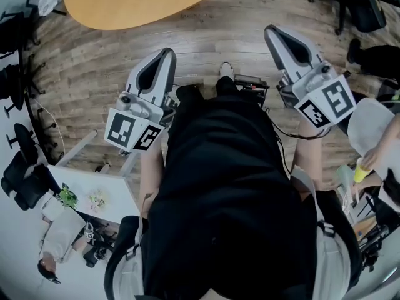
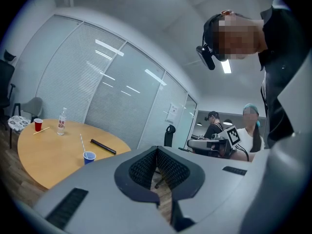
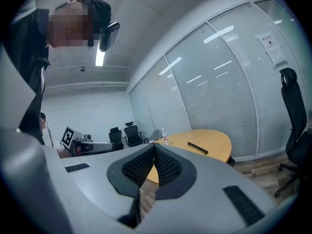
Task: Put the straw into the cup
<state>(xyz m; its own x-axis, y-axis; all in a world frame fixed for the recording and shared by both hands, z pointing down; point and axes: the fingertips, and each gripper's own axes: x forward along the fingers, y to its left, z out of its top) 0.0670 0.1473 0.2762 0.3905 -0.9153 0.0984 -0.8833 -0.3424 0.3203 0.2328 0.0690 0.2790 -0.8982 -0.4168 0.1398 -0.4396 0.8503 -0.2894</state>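
In the left gripper view a blue cup (image 2: 88,157) stands on the round wooden table (image 2: 44,155) with a white striped straw (image 2: 82,143) upright in it. Farther left stands a red cup (image 2: 38,125), and a thin pale straw (image 2: 41,130) lies beside it. My left gripper (image 2: 157,149) is shut with nothing in it, well short of the table. My right gripper (image 3: 154,146) is also shut and empty, pointing toward the same table (image 3: 209,143). From the head view, both grippers (image 1: 167,54) (image 1: 273,31) are held at chest height, over the floor.
A water bottle (image 2: 62,121) and a black bar (image 2: 103,146) also sit on the table. An office chair (image 3: 292,116) stands at the right. Other people with a marker cube (image 2: 233,135) are behind. A white side table (image 1: 94,189) is at my left.
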